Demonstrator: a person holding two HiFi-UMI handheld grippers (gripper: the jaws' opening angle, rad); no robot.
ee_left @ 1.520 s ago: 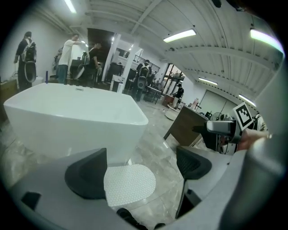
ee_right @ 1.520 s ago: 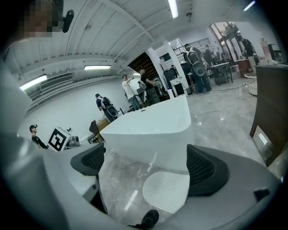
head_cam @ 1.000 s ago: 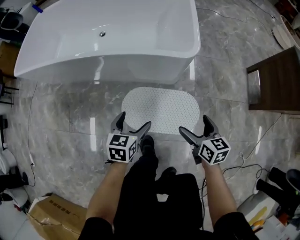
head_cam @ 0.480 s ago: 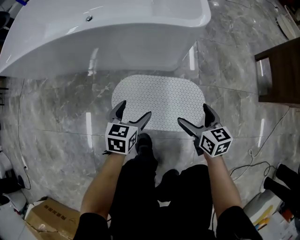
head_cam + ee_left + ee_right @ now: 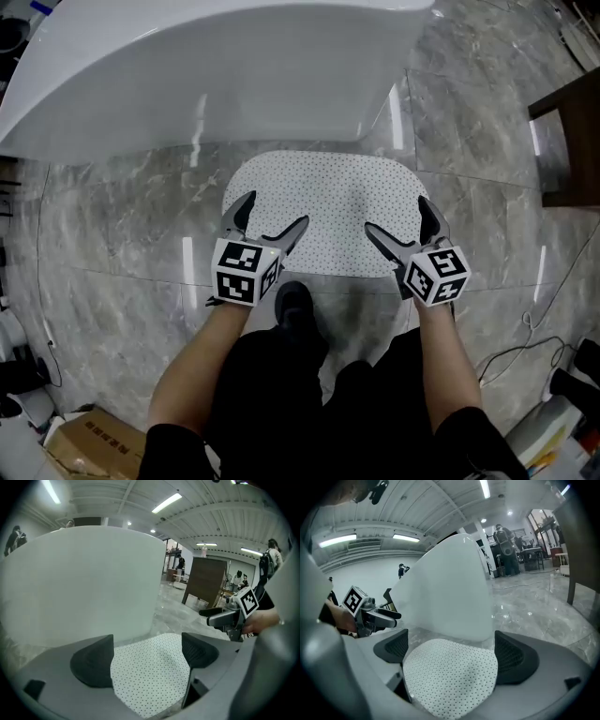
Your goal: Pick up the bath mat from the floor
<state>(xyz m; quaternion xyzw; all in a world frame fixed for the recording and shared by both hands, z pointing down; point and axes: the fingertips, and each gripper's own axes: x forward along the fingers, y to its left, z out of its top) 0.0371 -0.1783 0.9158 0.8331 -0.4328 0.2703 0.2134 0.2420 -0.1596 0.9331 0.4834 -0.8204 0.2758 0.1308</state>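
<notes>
left claw [image 5: 274, 212], right claw [image 5: 397, 215]: grey, black pads [image 5: 91, 667] | cubes [image 5: 242, 273]: white, black markers | trousers [image 5: 272, 394], shoe [image 5: 294, 305]: black

Marble floor [image 5: 112, 216] bears bath mat [image 5: 323, 202] and bathtub [image 5: 216, 75].

The head view's top edge cuts off the bathtub [image 5: 206, 84]. The left gripper [image 5: 274, 212] and right gripper [image 5: 398, 215] hide the near corners of the bath mat [image 5: 323, 202].

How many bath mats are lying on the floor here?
1. The bath mat lies flat on the grey floor, close to the white bathtub; no other shows.
</notes>
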